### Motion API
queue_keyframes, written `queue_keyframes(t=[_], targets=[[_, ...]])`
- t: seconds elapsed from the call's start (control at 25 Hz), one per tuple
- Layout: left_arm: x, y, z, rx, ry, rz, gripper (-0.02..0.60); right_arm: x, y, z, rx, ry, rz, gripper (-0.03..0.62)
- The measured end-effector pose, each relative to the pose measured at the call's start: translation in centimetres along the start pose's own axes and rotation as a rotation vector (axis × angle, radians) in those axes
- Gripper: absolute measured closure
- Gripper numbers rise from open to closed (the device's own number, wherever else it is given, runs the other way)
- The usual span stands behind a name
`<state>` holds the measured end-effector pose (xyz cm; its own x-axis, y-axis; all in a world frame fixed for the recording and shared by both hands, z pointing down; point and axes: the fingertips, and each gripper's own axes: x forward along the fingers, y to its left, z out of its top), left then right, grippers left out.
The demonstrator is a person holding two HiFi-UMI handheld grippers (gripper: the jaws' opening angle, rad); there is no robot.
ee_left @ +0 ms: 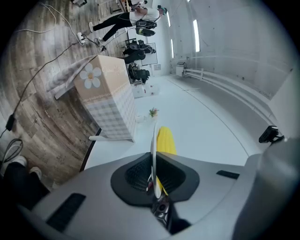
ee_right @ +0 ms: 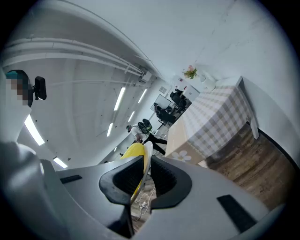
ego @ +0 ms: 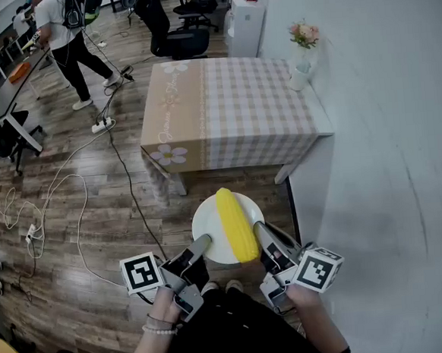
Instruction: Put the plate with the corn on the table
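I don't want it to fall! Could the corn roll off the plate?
It might: the corn is rounded and lies loose on the smooth white plate. Probably steady if kept level, since the left gripper and right gripper each clamp the rim.

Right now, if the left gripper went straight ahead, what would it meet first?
The left gripper already clamps the plate; just past its jaws lies the corn, probably first.
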<state>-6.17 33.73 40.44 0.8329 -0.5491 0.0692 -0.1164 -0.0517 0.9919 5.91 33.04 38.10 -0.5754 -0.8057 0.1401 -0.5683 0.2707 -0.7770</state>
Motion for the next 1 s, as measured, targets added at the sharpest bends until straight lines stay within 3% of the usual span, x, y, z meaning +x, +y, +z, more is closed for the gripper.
queue_keyframes(t=[1.0], targets=[[-0.8,1.2,2.0,0.004,-0.003,0.010,0.552,2.3,-0.1,-1.1,0.000,0.010,-0.015,0.520]])
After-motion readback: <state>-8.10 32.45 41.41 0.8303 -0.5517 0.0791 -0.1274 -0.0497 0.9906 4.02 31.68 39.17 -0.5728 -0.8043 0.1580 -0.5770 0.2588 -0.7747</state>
